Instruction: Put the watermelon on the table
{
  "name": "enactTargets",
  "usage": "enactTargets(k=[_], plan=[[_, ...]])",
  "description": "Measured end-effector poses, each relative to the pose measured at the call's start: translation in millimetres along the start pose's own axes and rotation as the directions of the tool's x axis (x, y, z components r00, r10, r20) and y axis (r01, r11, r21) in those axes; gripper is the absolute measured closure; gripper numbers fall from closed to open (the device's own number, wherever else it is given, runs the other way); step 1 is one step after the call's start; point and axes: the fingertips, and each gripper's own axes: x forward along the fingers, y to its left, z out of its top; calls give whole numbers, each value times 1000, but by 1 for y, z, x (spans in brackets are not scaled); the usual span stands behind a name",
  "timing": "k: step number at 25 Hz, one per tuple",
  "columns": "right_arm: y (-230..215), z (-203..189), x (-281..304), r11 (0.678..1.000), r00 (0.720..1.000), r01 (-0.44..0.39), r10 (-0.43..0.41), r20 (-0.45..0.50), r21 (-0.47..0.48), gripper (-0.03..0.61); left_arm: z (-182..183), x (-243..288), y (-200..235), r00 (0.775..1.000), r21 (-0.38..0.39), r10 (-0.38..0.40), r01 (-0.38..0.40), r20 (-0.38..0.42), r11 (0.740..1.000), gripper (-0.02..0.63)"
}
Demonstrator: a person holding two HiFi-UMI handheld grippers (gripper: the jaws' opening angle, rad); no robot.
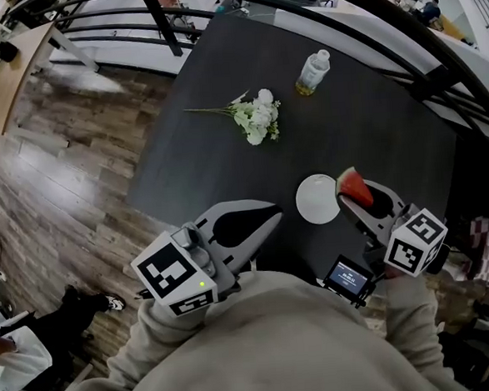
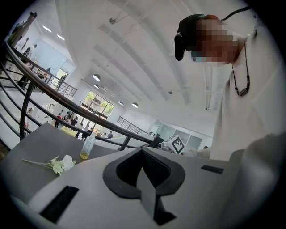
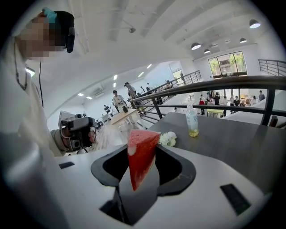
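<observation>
The right gripper (image 1: 363, 197) is clamped on a red watermelon slice (image 1: 354, 187), rind end up and point down between the jaws. In the head view the slice hangs over the dark table (image 1: 224, 142), at 3 o'clock from a white plate (image 1: 316, 200) and overlapping its edge. The left gripper (image 1: 273, 216) sits at the plate's 9 o'clock, jaws together with nothing in them. White flowers (image 1: 256, 119) lie at 11 o'clock from the plate and a bottle (image 1: 313, 72) stands at 12 o'clock.

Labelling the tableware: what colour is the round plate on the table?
Plain white. The plate shows best in the head view, on the dark table.
</observation>
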Motion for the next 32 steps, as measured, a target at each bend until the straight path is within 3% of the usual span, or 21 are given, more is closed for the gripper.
enactTargets(k=[32], plan=[[-39, -62, 32, 998, 991, 27, -19, -133, 54, 393, -19, -4, 5, 998, -35, 42, -43, -37, 998, 609]])
